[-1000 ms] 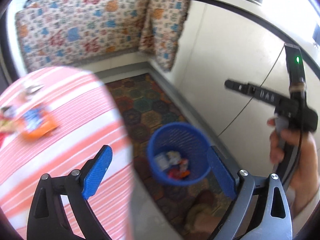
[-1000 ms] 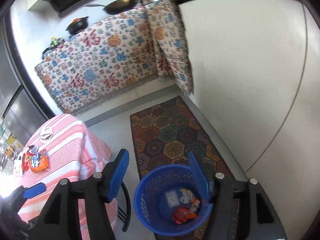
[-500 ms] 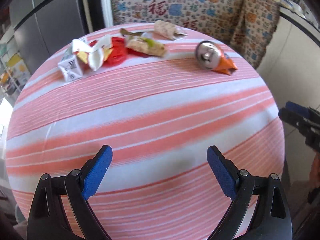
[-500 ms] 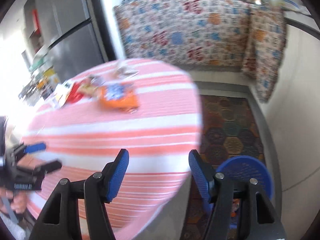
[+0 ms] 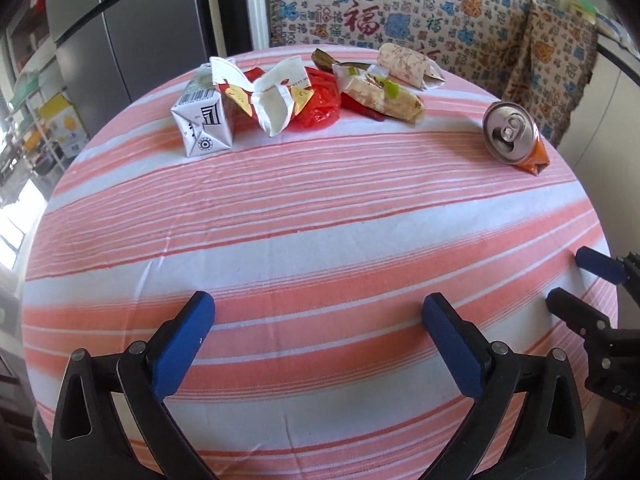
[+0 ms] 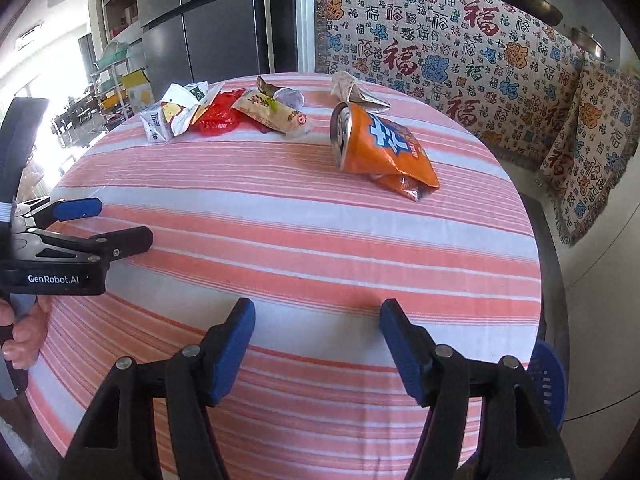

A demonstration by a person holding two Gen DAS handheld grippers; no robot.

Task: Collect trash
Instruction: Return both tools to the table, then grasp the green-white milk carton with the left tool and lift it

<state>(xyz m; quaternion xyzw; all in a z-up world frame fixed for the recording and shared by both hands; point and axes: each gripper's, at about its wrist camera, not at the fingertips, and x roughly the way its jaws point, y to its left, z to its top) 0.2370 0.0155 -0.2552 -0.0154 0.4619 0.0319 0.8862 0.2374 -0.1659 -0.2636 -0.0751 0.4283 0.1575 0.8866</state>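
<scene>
Big round bench (image 5: 320, 248) w/ a pink-and-white striped cloth fills both views. Behind it hangs a cloth (image 6: 460, 48) w/ big red and blue 福 signs, and a grey fridge (image 6: 208, 20) stands to the left of that. A blue basket (image 6: 548, 384) peeks out past the bench edge, low on the right in the right wrist view.

Left tool (image 5: 318, 336) is wide open, nothing in it, its blue pads over the near part of the bench. Right tool (image 6: 317, 340) is open too, w/ nothing between its blue pads. In the right wrist view the side of the left tool reads "GenRobot.AI". The left hand (image 6: 24, 328) shows under that label.

All the trash is at the far side of the bench, well apart from both tools. The crushed orange can (image 6: 380, 148) lies on its side, closest to the right tool, w/ white and blue signs on it; its silver top (image 5: 508, 132) faces the left wrist view. Far left is a white carton (image 5: 202, 120) w/ a barcode and black marks. Beside it lie torn white paper (image 5: 272, 100), a red plastic bag (image 5: 320, 104) and a tan snack wrapper (image 5: 380, 94) w/ red print too small to read. A crumpled pale wrapper (image 5: 404, 65) sits at the back.
</scene>
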